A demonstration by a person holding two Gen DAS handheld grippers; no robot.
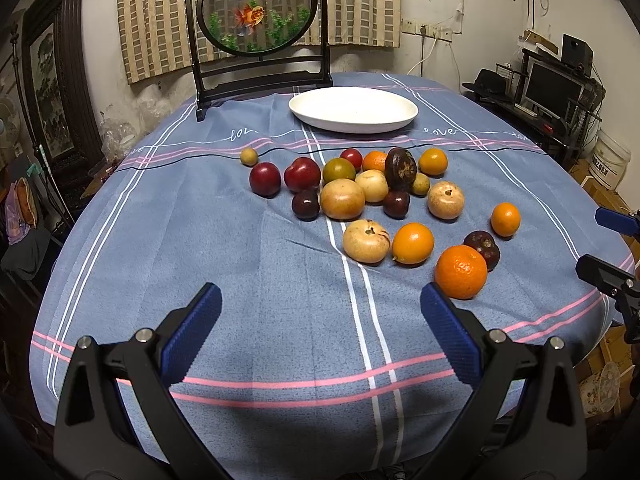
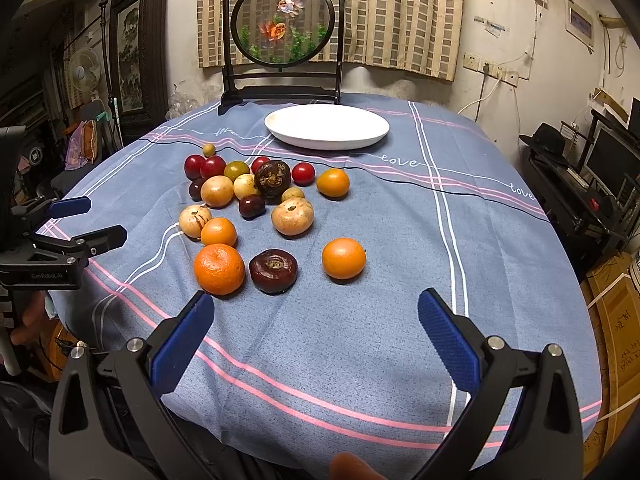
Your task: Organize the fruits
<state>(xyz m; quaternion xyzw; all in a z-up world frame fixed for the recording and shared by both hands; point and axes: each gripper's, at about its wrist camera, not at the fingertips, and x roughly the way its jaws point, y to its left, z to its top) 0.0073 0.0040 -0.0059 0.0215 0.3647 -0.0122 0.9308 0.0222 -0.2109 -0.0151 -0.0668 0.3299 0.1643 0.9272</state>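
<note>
Progress: nothing looks sorted yet; the white plate (image 1: 353, 110) at the far side of the bench (image 1: 240, 272) holds no fruit, so by my reading the whole job is still ahead.
Fruits: all loose on the blue striped cloth, in a cluster between the plate and the two tools; red plums (image 1: 264, 178) and pale round fruits (image 1: 342, 199) sit further back, touching one another.
Nearest pieces: a large orange (image 2: 219, 268), a dark brown fruit (image 2: 273, 271) just beside it, and a smaller orange (image 2: 343, 258) a little apart.
Left gripper (image 1: 320, 322): jaws spread wide, holding nothing, hovering low over bare cloth near the front edge.
Right gripper (image 2: 316, 322): jaws likewise apart and empty, aimed at the nearest fruits.
Backdrop: goldfish screen (image 1: 258, 8) behind the plate.
</note>
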